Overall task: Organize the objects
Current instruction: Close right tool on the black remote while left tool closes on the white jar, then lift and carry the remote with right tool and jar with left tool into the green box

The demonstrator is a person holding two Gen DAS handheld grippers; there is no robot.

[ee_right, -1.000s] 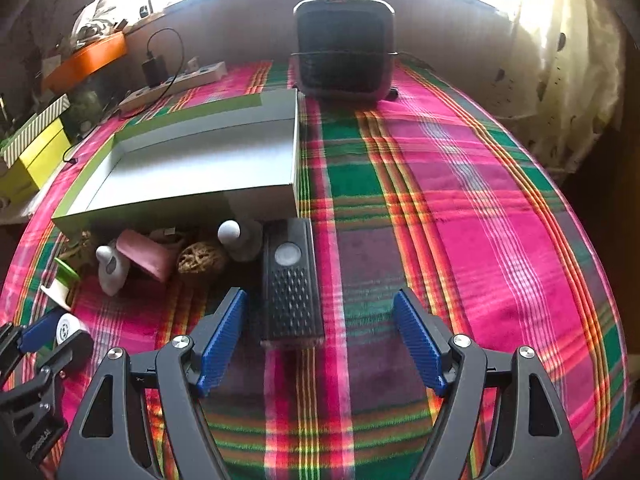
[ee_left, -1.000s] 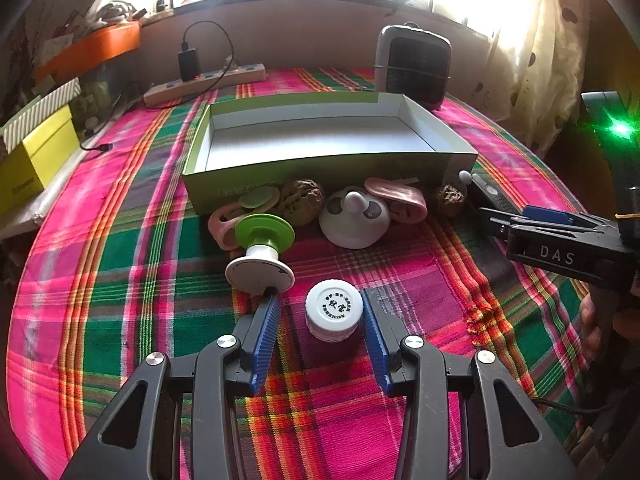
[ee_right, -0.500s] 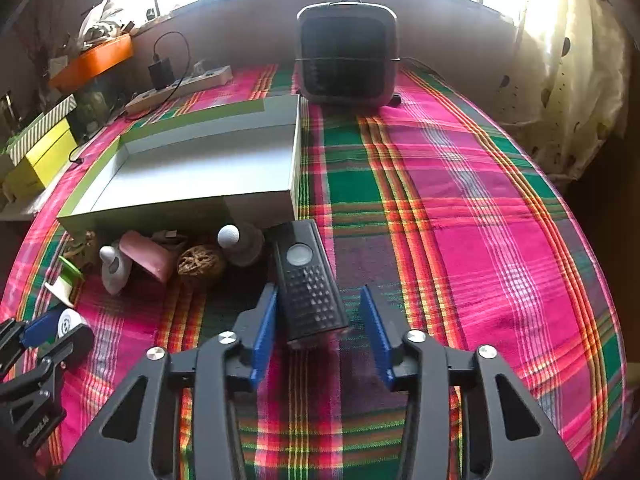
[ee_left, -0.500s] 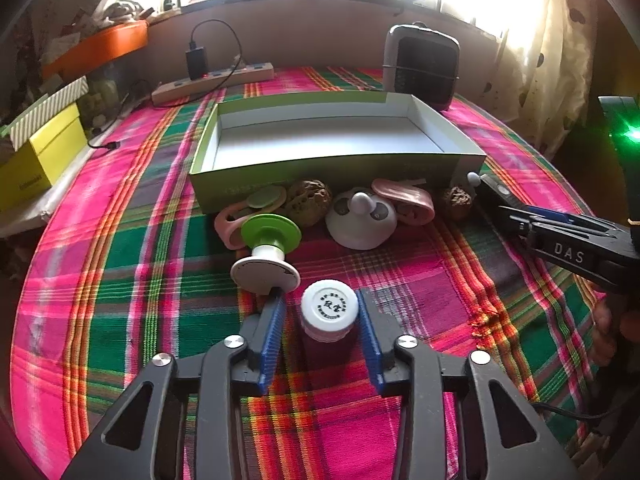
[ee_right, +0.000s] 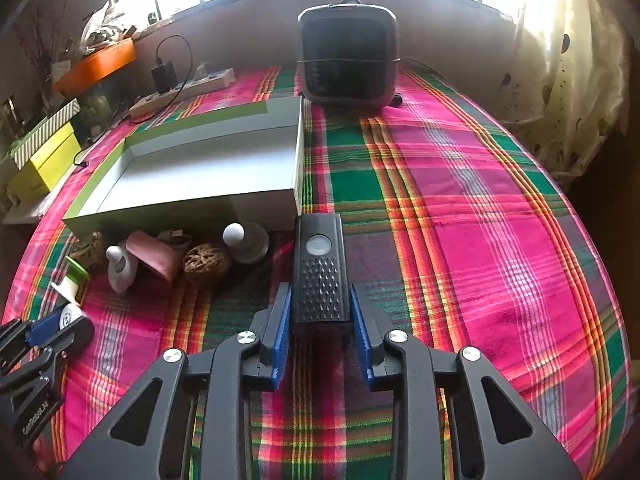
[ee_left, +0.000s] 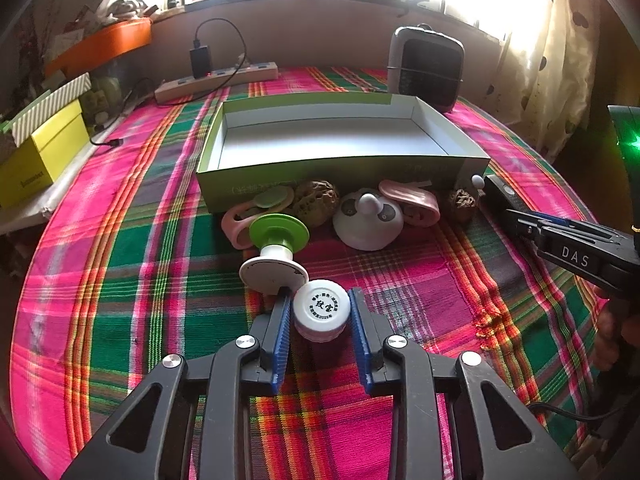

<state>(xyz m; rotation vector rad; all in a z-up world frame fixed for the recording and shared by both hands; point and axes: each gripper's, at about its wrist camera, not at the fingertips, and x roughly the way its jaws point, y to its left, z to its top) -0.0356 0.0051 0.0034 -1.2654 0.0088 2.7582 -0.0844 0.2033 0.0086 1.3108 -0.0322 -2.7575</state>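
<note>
left tool (ee_left: 321,314): jaws closing on white-capped bottle (ee_left: 321,309), near centre of desk (ee_left: 120,280) | right tool (ee_right: 320,314): jaws closing on black remote (ee_right: 319,268), right of empty box (ee_right: 192,176) | risk: left pad nudges the spool (ee_left: 276,254); remote gripped at its near end may tip

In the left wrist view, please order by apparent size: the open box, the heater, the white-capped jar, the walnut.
1. open box
2. heater
3. white-capped jar, though nearness to the camera enlarges it
4. walnut
</note>
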